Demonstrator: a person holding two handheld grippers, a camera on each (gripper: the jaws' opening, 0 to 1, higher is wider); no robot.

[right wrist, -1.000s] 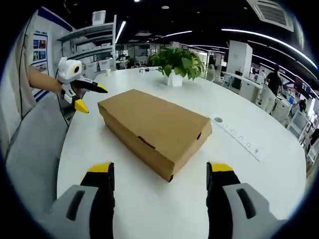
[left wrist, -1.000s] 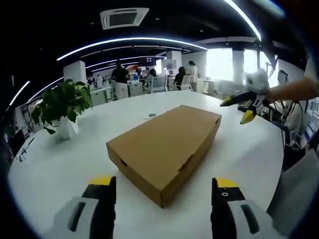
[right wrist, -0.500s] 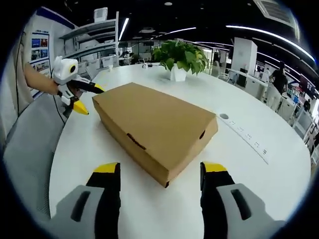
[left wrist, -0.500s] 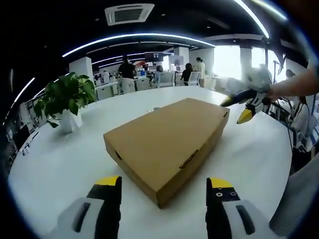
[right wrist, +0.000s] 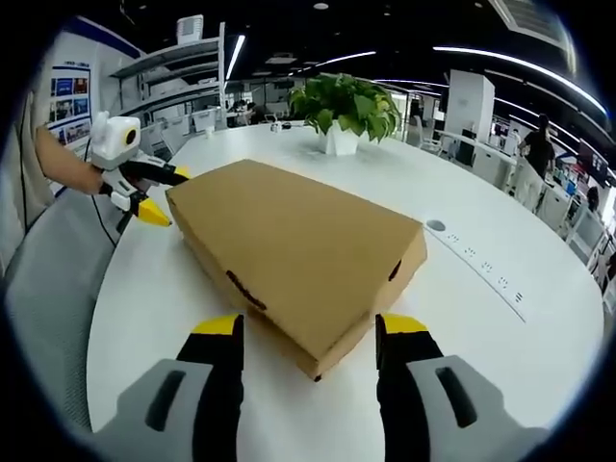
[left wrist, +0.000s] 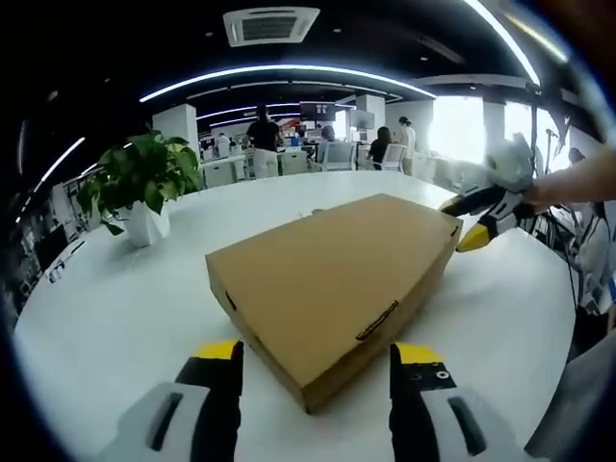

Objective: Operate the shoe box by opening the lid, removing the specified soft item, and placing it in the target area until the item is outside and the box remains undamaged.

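Two grippers of yours, left gripper (left wrist: 313,361) and right gripper (right wrist: 308,332), each with jaws spread and grasping nothing, each at a near corner of the closed shoe box (left wrist: 332,279), box flat on the white table (left wrist: 106,318), potted plant (left wrist: 140,183) beyond.

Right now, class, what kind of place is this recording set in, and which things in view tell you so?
Most likely an open-plan office. People stand among desks and chairs in the background, long strip lights and a ceiling air vent run overhead, and the shoe box sits on a large white meeting table beside a potted plant.
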